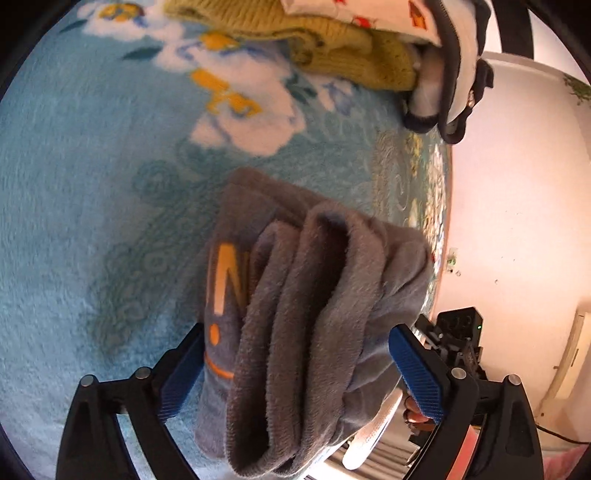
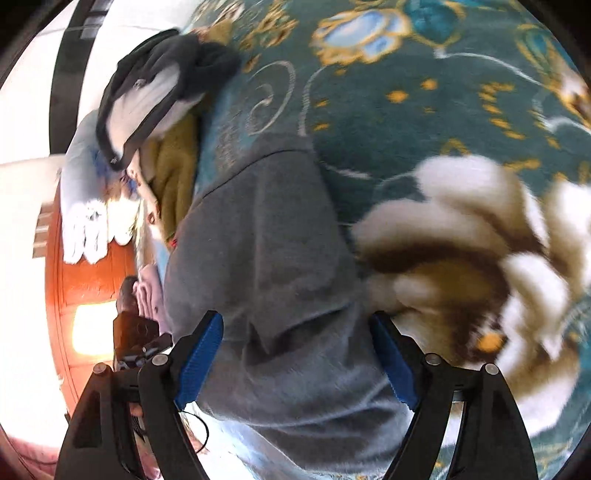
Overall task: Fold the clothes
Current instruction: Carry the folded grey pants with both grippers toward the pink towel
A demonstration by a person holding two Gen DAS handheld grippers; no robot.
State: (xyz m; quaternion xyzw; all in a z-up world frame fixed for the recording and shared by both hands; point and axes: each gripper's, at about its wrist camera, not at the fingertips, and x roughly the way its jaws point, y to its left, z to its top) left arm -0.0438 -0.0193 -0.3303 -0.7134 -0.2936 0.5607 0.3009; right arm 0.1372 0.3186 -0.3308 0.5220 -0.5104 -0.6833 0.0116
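A folded grey fleece garment (image 1: 314, 277) with orange lettering fills the gap between the blue pads of my left gripper (image 1: 299, 369), which is shut on its thick bundle of folds. It hangs just above the blue flowered blanket (image 1: 92, 184). In the right wrist view the same grey garment (image 2: 266, 229) runs between the pads of my right gripper (image 2: 295, 362), wrinkled where they press it. The other gripper's black body (image 1: 458, 332) shows at the garment's right side.
A pile of clothes lies at the blanket's far edge: a yellow-green knit (image 1: 351, 48), a white printed cloth (image 1: 369, 14) and a black-and-white garment (image 1: 458, 74). A pale wall (image 1: 517, 184) borders the bed. Orange wooden furniture (image 2: 92, 277) stands beyond.
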